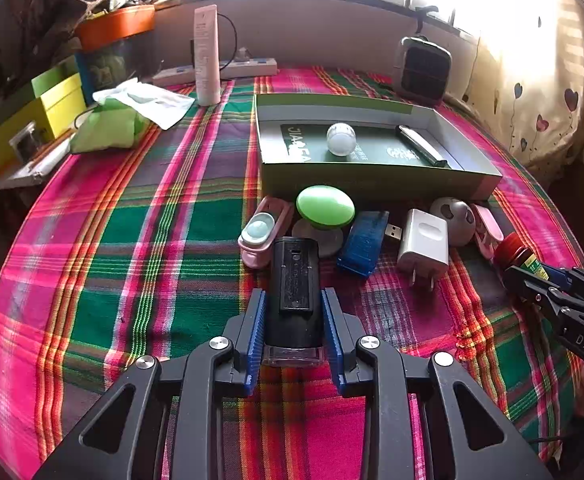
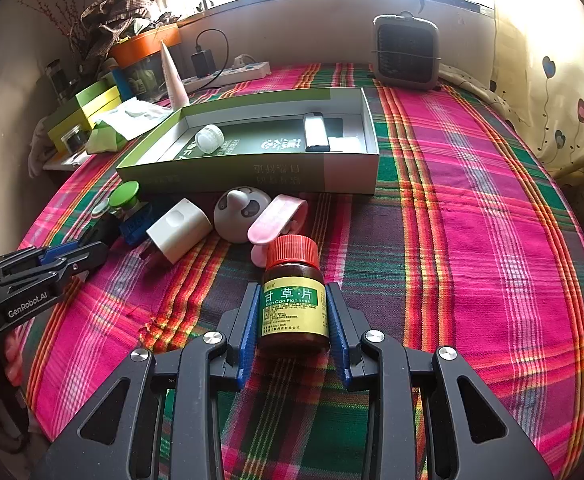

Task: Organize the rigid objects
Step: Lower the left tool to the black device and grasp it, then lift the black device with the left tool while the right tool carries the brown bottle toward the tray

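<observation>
Both tools are clamping items on the plaid cloth, the left gripper (image 1: 293, 320) gripping a black device (image 1: 293, 284) and the right gripper (image 2: 293, 320) a pill bottle (image 2: 293, 296), likely bound for the open box (image 1: 371, 182).

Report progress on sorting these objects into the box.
Done: a white ball and a dark bar lie in the box. In hand: the left gripper flanks a black cylinder; the right gripper holds a brown bottle. Left: the green dome, blue stick, white charger and others beside the box.
</observation>
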`<state>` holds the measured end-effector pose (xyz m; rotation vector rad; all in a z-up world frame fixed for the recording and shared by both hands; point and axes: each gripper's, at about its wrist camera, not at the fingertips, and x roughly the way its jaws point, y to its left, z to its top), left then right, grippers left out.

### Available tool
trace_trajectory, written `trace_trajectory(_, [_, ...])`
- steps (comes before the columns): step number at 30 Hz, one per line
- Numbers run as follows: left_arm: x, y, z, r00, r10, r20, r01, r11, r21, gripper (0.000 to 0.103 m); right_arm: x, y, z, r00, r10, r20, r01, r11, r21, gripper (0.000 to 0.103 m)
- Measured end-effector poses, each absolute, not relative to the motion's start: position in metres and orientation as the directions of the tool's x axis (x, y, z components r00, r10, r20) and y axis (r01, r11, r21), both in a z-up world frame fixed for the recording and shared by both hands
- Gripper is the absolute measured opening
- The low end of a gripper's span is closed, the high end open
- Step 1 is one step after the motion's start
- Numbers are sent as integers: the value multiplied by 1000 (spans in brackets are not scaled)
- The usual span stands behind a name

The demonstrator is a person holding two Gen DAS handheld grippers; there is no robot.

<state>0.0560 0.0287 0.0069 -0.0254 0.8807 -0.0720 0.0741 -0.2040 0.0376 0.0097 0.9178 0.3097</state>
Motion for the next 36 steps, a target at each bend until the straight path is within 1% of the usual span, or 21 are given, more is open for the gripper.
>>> trace_trajectory(13, [50, 29, 16, 646, -87, -758, 62, 996, -62, 26, 70, -205, 42, 579, 274, -768, -262, 954, 143, 33])
trace_trajectory(24, [54, 28, 8, 627, -89, -774, 63, 996, -64, 26, 68, -203, 41, 574, 272, -772, -261, 955, 142, 33])
trace_trajectory(31, [58, 25, 7, 631, -73, -772, 69, 997, -38, 26, 68, -203, 40, 570, 272, -775, -261, 955, 144, 33])
trace_trajectory(36, [58, 27, 7, 633, -82, -770, 68, 996, -50, 26, 69, -202, 40, 568, 273, -776, -261, 954, 144, 33])
